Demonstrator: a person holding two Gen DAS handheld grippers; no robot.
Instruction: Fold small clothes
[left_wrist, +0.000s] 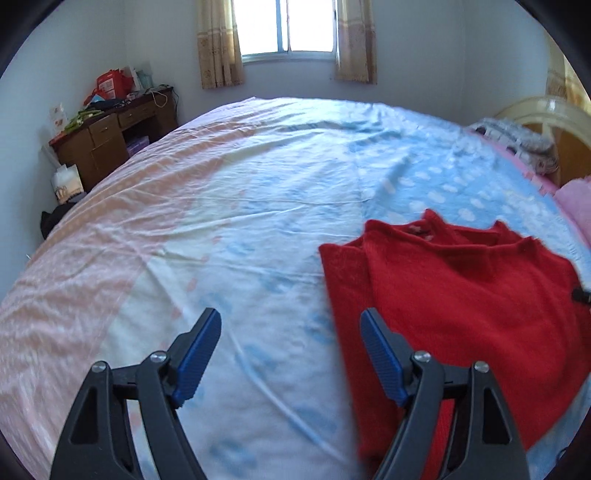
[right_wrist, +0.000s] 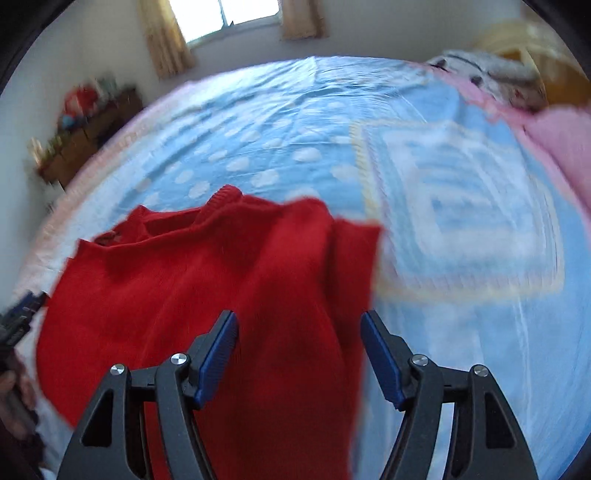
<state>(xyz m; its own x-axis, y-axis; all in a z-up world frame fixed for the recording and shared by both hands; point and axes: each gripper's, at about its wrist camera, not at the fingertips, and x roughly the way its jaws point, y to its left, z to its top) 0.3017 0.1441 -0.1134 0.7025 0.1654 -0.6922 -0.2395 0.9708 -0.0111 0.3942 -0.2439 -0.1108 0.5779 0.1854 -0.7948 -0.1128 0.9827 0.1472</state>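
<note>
A red knitted sweater lies partly folded on the bed, its neck towards the window and its sides turned in. My left gripper stands open over the sheet at the sweater's left edge. That edge runs just under its right finger, and nothing is pressed between the pads. In the right wrist view the sweater fills the lower left. My right gripper hangs open above the sweater's right side, the pads apart from the cloth. The left gripper's tip shows at the left edge of that view.
The bed fills both views under a blue, white and pink patterned sheet. A pink blanket and a grey pillow lie by the headboard at the right. A cluttered wooden desk stands at the far left.
</note>
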